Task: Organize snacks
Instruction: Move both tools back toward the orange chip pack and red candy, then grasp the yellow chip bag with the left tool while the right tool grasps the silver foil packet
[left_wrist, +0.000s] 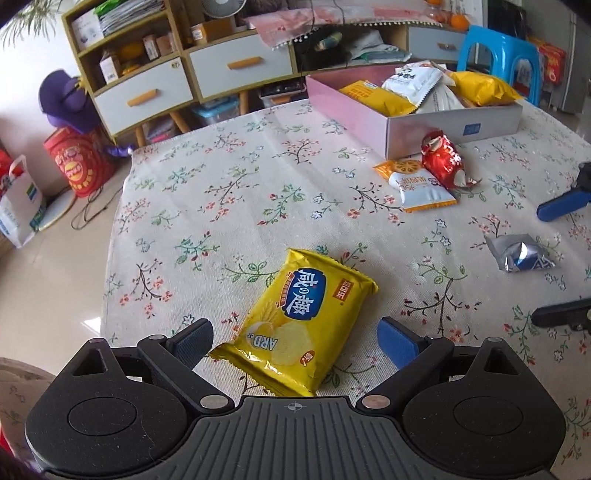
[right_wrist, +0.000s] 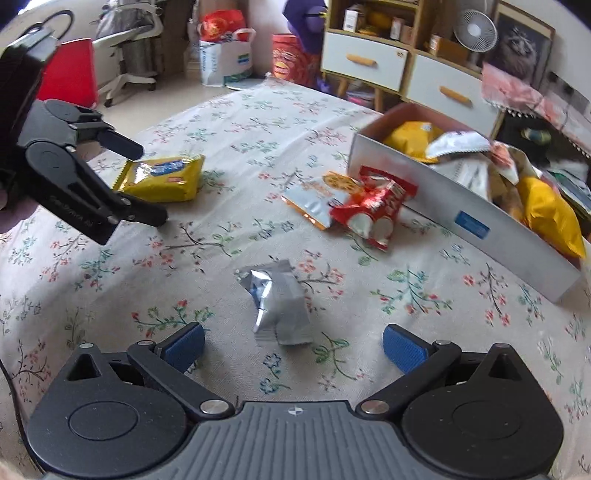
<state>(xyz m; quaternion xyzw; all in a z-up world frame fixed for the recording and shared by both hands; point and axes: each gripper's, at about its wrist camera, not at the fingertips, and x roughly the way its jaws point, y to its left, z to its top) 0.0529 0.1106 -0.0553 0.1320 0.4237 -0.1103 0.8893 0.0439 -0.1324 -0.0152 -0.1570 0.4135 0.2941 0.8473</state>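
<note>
Yellow chip packet (left_wrist: 299, 325) lies flat on tablecloth, well short of snack box (left_wrist: 454, 127), between spread fingers of left gripper (left_wrist: 295, 339). Drop lower, pinch mid-packet. Right gripper (right_wrist: 293, 347), also spread, frames silver packet (right_wrist: 279, 302).

left gripper (left_wrist: 295, 341): jaws spread wide, hovering low and angled down | right gripper (right_wrist: 293, 347): same deal, wide open, gripping nothing

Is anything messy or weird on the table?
Yes. Four snacks lie outside the box: a yellow packet, a crumpled silver packet, and a red packet lying partly over an orange and white packet beside the box. The snacks inside are heaped unevenly above its rim.
</note>
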